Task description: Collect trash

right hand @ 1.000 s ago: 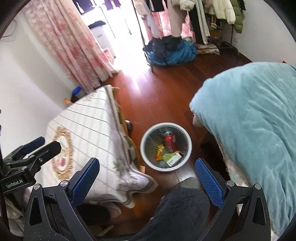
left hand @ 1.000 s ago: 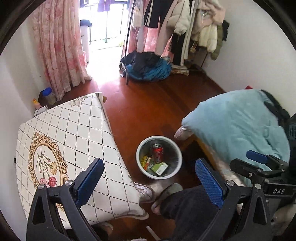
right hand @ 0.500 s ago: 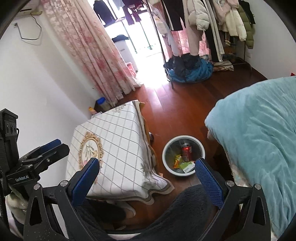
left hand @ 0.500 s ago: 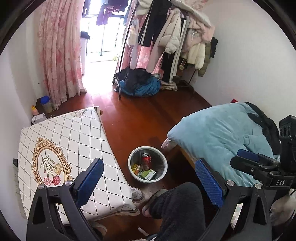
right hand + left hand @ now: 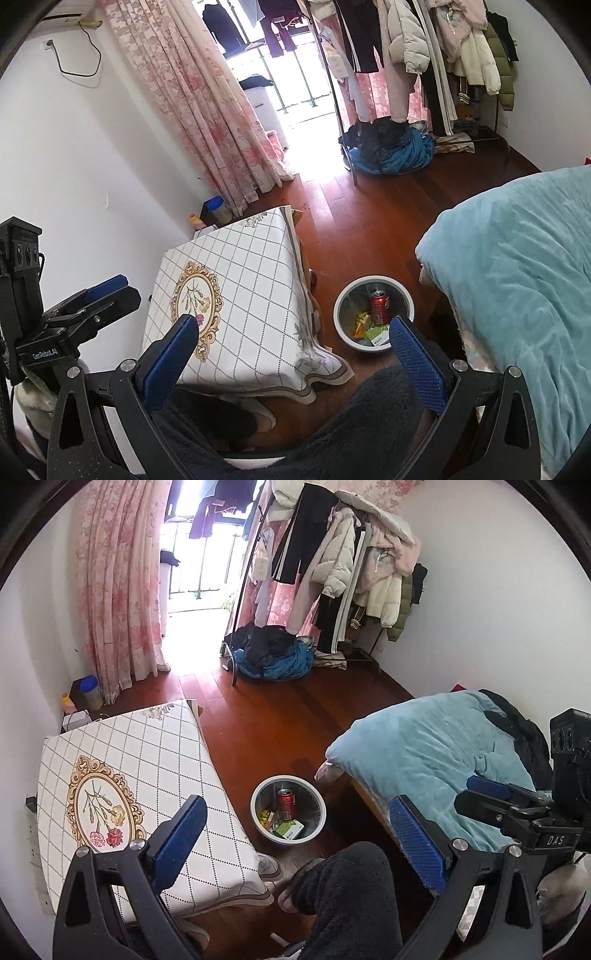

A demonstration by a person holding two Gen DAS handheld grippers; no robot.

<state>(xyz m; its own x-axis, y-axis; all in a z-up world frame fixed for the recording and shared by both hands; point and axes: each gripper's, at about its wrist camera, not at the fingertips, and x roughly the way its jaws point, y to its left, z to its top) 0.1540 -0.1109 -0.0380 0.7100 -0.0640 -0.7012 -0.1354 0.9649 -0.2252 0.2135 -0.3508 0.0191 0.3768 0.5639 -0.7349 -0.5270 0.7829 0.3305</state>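
- I see the trash bin [image 5: 288, 809] on the wooden floor [image 5: 266, 731], a round white-rimmed bucket with a grey inside, standing between the table [image 5: 147, 775] and the bed [image 5: 436, 760].
- Inside it a red soda can [image 5: 286, 803] stands upright against the far wall; from the right wrist camera the same can [image 5: 379, 312] shows its silver top.
- Beside the can lie yellow wrappers [image 5: 266, 816] and a green-and-white carton [image 5: 289, 829], all down at the bottom of the bin.
- The bin sits close to the corner of the table's white diamond-check cloth with a gold floral medallion, apart from it.
- The bed's light blue blanket overhangs the floor near the bin's other side.
- My left gripper [image 5: 295, 843] hangs high above the floor, its blue pads spread wide with nothing between them.
- My right gripper [image 5: 293, 354] is likewise gaping, holding nothing; its right finger overlaps the bin's near rim in its own view.
- A dark fleece-clad leg [image 5: 343, 893] fills the bottom of both views.
- Farther off stand a pink floral curtain [image 5: 118, 590] and a clothes rack [image 5: 340, 561] with coats.
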